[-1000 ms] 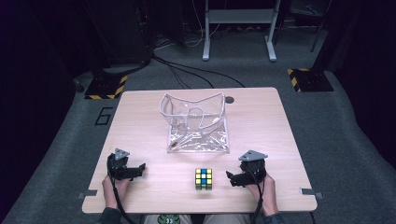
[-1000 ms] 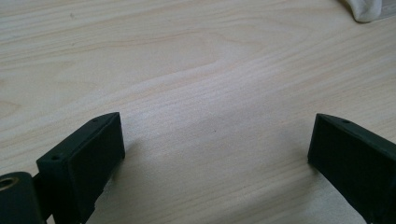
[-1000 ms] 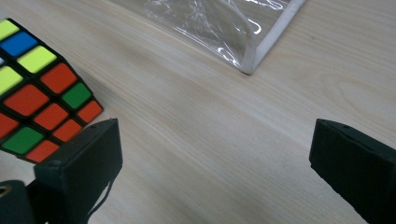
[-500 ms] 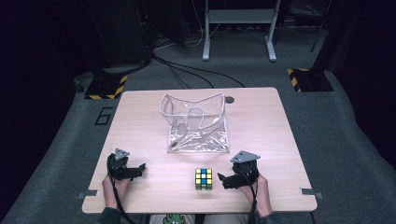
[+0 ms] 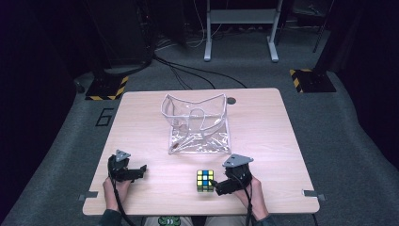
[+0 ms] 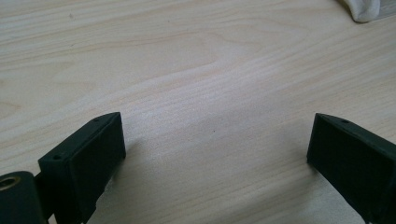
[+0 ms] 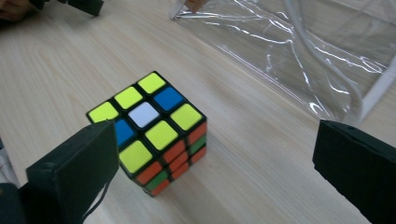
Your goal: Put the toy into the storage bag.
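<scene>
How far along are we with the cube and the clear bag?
Nothing done yet: the cube sits on the table, outside the clear bag. In hand: the open right gripper is closing in beside it. The left gripper waits open. Grasping remains, perhaps bagging.

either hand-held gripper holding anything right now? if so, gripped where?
Nothing held. Left hand-held gripper is open over bare table; right hand-held gripper is open, cube standing free between its jaws.

The left gripper (image 5: 141, 168) and the right gripper (image 5: 219, 187) are both black, and each carries a grey 3-cornered plate on top and trails a black cable. Each has 2 matte black block-shaped jaws with small round holes near their edges. The person's sleeves (image 5: 109, 217) are dark.
</scene>
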{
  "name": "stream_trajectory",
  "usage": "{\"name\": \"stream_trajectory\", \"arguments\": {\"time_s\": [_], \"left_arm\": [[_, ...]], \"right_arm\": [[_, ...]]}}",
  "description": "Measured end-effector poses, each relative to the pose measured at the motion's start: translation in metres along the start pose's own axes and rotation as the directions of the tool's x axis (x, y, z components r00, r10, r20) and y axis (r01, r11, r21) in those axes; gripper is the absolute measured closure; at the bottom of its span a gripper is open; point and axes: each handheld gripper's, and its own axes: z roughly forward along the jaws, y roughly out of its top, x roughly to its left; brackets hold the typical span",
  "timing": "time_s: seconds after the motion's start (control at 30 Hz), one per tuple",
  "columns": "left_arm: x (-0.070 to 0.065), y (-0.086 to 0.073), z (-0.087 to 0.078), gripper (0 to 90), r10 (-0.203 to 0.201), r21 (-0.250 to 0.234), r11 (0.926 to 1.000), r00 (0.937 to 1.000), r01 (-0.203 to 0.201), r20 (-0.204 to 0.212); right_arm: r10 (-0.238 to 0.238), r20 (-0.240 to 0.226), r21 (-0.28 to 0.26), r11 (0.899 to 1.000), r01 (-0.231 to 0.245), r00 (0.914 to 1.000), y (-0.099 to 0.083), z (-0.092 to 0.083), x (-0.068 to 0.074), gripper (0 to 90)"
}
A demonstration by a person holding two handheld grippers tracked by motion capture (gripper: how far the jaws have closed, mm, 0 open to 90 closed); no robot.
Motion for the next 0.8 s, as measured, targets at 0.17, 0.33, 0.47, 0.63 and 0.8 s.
{"name": "stream_trajectory", "arguments": {"time_s": [0.17,0.33,0.47,0.63,0.8], "left_arm": [[0.0,0.0,0.0,4.2,0.0,0.0,1.0,1.0,0.0,0.0],[0.0,0.0,0.0,4.2,0.0,0.001,1.0,1.0,0.0,-0.001],[0.0,0.0,0.0,4.2,0.0,0.0,1.0,1.0,0.0,-0.001],[0.0,0.0,0.0,4.2,0.0,0.0,1.0,1.0,0.0,-0.001],[0.0,0.0,0.0,4.2,0.0,0.0,1.0,1.0,0.0,-0.001]], "right_arm": [[-0.053,-0.059,-0.009,0.999,0.053,0.9969,0.003,0.01,0.008,0.0],[-0.099,-0.095,-0.006,0.995,0.099,0.9905,0.006,0.021,0.017,0.0],[-0.092,-0.116,0.012,0.996,0.094,0.989,0.006,0.03,0.019,0.0],[-0.076,-0.127,0.041,0.996,0.081,0.989,0.005,0.039,0.019,0.0],[-0.091,-0.137,0.051,0.994,0.098,0.9864,0.003,0.044,0.019,10.4]]}}
